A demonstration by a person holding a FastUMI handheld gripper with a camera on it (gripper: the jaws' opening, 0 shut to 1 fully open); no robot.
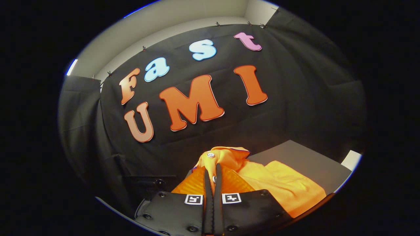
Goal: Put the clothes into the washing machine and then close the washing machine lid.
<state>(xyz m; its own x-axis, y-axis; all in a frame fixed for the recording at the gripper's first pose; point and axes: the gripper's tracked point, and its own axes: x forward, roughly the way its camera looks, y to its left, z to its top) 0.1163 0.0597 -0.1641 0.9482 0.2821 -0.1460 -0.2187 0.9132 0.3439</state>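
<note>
gripper [212, 170]: fingers nearly together, only a thin slit between them, with orange cloth pinched in that slit. I judged it clamped on the shirt.
shirt [282, 183]: orange, with a collar and a white button [211, 154] just beyond the fingertips. The collar end was bunched up around the fingers; the rest trailed off to the right and lower, draping toward the grey surface [305, 160].
contact: both fingers looked pressed on the fabric near the collar. How much cloth was actually between them, I couldn't tell; it hid behind the fingers.
lift state: collar end appeared raised off the surface, and the body of the shirt looked partly resting on it or hanging just above. Couldn't say which.
backdrop: black booth wall [295, 98] straight ahead, pale ceiling strip above it.
washing machine: could not place it from where the camera looked. A dark shape [147, 186] sat just left of the fingers, too dim to identify.
done so far: the pickup, as far as I could judge.
left to do: carry the shirt to the machine, drop it in, let go, close the lid. That was most of the task.
risk: a trailing tail of cloth could snag on the opening's rim or hang out under the lid.
</note>
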